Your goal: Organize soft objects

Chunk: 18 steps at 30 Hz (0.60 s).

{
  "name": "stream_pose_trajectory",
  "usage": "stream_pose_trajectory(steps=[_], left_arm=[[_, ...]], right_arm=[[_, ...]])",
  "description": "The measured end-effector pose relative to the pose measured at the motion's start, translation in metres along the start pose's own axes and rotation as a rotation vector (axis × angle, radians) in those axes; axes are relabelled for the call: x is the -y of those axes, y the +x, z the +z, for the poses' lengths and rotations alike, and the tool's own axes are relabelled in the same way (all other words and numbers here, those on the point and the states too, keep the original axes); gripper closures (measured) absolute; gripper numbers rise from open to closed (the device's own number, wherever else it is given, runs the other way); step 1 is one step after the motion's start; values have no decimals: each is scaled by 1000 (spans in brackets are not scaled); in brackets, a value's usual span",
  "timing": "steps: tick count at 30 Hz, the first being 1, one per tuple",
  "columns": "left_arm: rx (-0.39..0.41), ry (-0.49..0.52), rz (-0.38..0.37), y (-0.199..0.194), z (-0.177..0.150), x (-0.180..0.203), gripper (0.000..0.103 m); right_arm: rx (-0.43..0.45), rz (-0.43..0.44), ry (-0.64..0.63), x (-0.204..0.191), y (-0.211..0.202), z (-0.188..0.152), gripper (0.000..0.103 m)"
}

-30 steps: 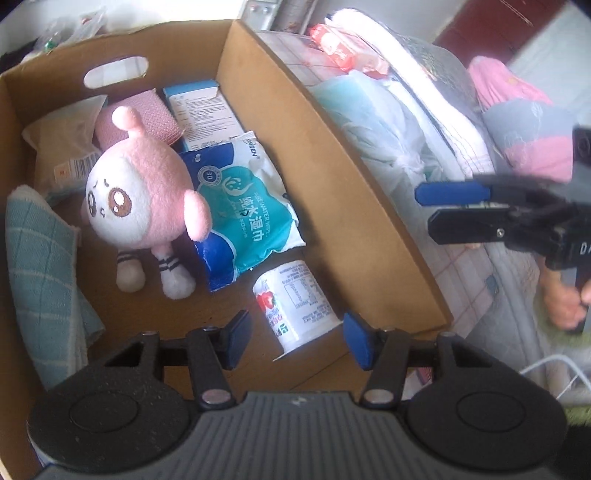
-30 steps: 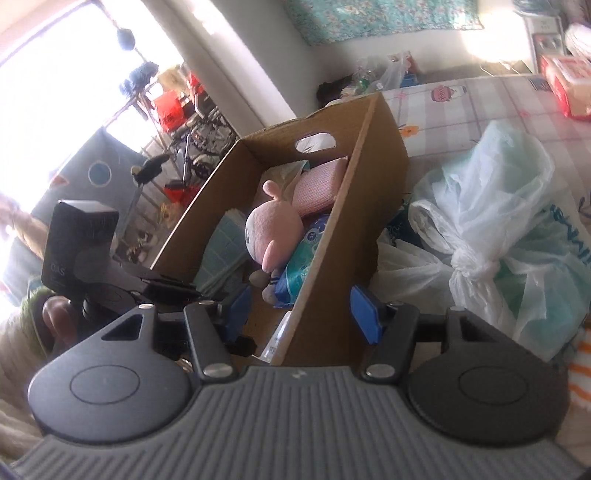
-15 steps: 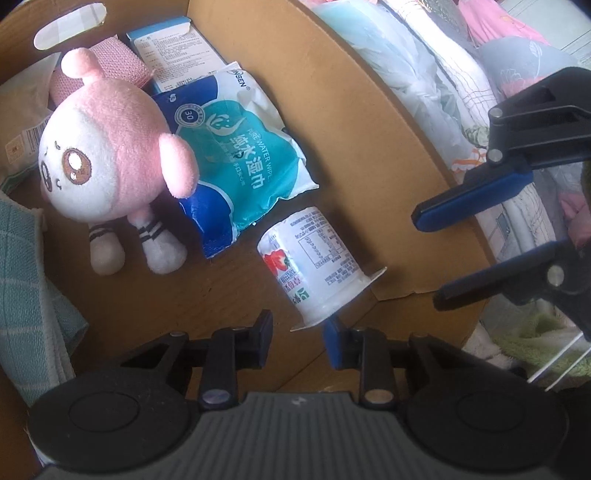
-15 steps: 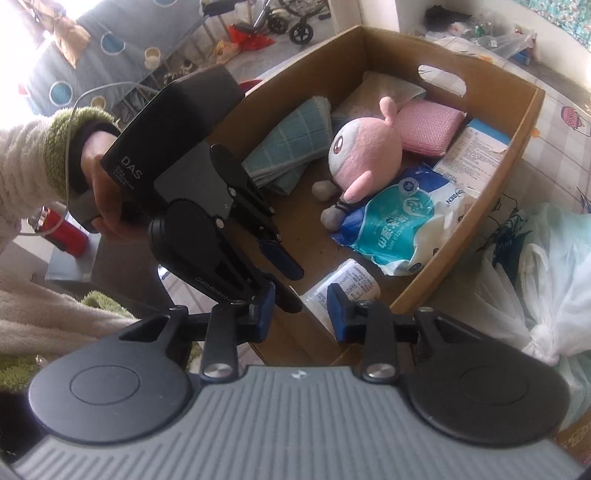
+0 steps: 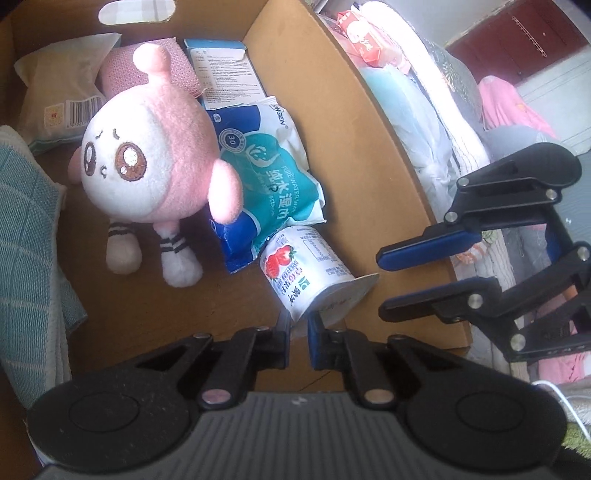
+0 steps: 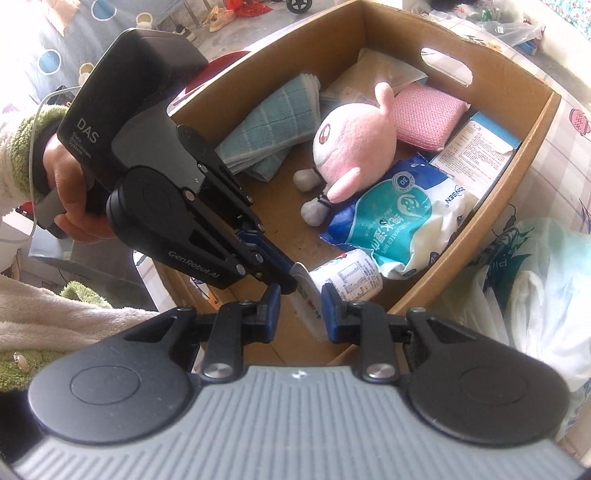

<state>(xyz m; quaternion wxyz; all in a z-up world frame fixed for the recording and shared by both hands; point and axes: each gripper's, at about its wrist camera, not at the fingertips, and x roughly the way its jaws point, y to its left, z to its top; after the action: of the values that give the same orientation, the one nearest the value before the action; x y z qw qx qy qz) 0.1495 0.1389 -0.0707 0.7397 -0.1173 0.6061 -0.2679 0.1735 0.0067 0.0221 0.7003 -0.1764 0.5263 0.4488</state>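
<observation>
A lived-in home, most likely a bedroom opening toward a yard or porch. Shown by piled bedding and a pink garment beside a cardboard box; by a checked cloth with cartoon prints under that box; by knotted plastic shopping bags; by a dark red door behind the bedding. Further out, shoes on a bare floor and a small wheel. Household odds in the box: a plush toy, a folded towel, a wet-wipes pack
</observation>
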Motion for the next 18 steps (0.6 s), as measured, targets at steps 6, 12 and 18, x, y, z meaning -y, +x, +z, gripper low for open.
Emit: stream_pose_trajectory(steps=[6,12,18], left_arm=[[31,-70,-20,-5,0,-12,91],[42,-90,-37,0,1,-12,89],[25,-93,-45,4,3,-13,77]], right_arm=[[-55,9,6,11,18,8,80],[-66,-16,-31,9,26,11,96],[-70,-27,-40,9,26,11,96]])
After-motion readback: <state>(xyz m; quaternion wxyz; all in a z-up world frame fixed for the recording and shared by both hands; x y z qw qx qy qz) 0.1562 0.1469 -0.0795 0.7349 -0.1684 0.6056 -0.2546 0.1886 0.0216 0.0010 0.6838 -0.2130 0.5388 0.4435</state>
